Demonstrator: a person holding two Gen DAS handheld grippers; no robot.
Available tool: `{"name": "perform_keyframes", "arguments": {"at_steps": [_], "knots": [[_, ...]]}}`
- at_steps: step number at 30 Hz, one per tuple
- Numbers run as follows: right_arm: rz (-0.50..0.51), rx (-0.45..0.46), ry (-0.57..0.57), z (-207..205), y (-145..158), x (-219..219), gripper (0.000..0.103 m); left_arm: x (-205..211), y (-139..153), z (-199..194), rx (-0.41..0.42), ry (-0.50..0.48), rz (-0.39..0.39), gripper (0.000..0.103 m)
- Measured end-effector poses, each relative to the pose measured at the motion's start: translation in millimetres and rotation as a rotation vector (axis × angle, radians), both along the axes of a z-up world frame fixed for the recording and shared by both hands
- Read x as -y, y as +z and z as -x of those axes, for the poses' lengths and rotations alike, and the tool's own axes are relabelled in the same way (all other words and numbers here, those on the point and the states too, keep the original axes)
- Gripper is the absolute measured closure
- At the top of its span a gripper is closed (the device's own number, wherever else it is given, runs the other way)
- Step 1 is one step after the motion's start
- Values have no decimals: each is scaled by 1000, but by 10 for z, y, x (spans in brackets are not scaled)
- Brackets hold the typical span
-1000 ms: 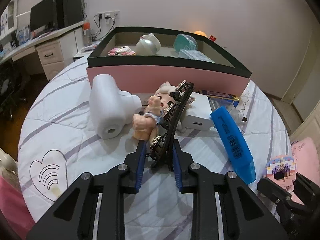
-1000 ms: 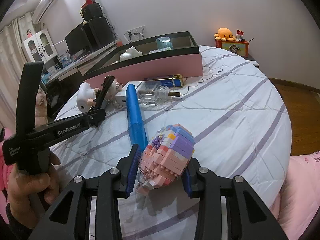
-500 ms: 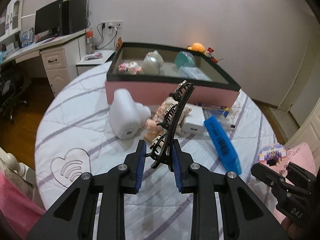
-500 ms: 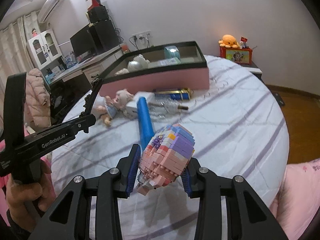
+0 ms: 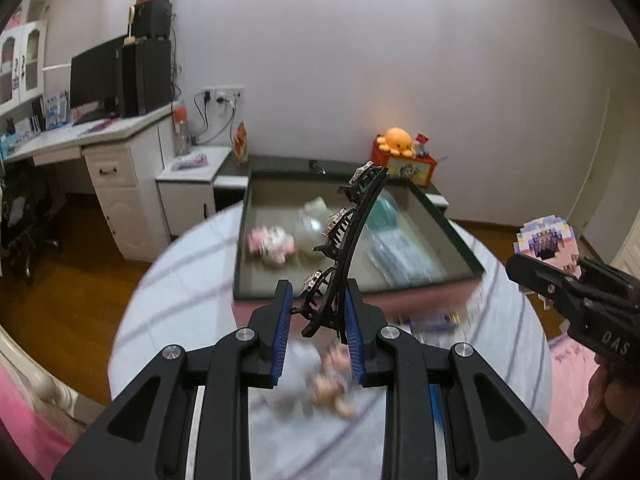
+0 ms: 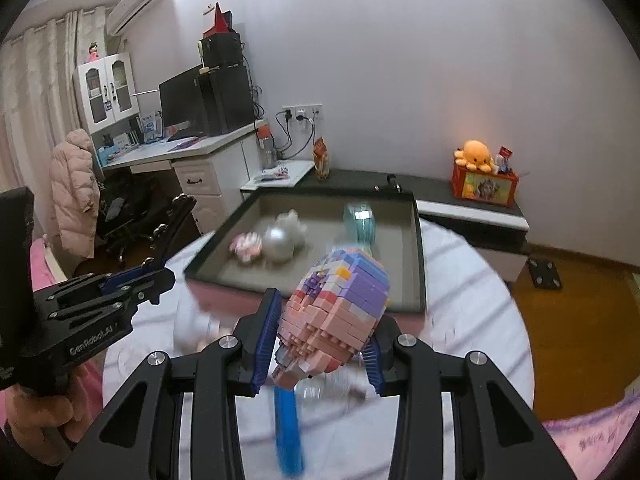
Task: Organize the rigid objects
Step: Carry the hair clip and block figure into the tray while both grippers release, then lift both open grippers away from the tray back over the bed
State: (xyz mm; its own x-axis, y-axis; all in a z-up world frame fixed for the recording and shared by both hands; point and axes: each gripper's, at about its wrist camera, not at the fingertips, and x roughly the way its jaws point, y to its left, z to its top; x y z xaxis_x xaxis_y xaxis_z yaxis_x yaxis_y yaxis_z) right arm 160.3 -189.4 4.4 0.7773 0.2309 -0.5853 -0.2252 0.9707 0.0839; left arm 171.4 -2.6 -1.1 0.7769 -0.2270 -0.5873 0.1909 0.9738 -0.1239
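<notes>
Black, rhinestone-studded hair claw [image 5: 352,248] clamped in the left gripper [image 5: 316,336]; pastel brick-built figure [image 6: 336,312] gripped by the right gripper [image 6: 320,344]. Both have risen from the bedspread toward the pink-sided tray [image 5: 460,236], so placement probably follows, though blur obscures detail.

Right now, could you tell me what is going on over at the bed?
A person is tidying loose items into the pink box on the bed. The left gripper is shut on a black hair clip, and the right gripper is shut on a pastel brick-built figure. Both are held in the air in front of the box, which already holds a few blurred items. A blue case lies on the bedspread.
</notes>
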Motion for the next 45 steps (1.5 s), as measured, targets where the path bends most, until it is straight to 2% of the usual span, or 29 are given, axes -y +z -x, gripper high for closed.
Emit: {"name": "perform_keyframes", "arguments": {"at_steps": [6,12,23,28,29,30,31,33,34,40,45], "knots": [[-13,-40,7,-609,78,-21,65,22,107,-497,-3,4,2,78],[-14,-117,-16,-1140,-106,7,65,121,10,-899,-46,-14,-15,78],[-10,-239,-54,-1542,-550,105,65,335,-499,-1229,-181,-38,-35,77],[-1,-272,-69,-1596,-663,142,64,363,-600,-1269,-208,-30,-67,76],[1,-275,-68,-1598,-676,144,62,374,-612,-1269,-208,-26,-82,75],[0,-273,-68,-1595,-684,148,52,381,-623,-1264,-209,-26,-93,67],[0,-268,-75,-1585,-682,160,34,389,-630,-1256,-211,-22,-104,60],[-1,-254,-79,-1564,-664,175,18,382,-625,-1231,-200,-4,-116,22],[-6,-246,-79,-1544,-642,192,18,368,-600,-1196,-178,9,-118,17],[-81,-174,-116,-1361,-416,335,13,273,-470,-1088,-138,26,-110,10],[-92,-119,-116,-1045,-256,301,13,181,-397,-931,-114,49,-97,6]]}}
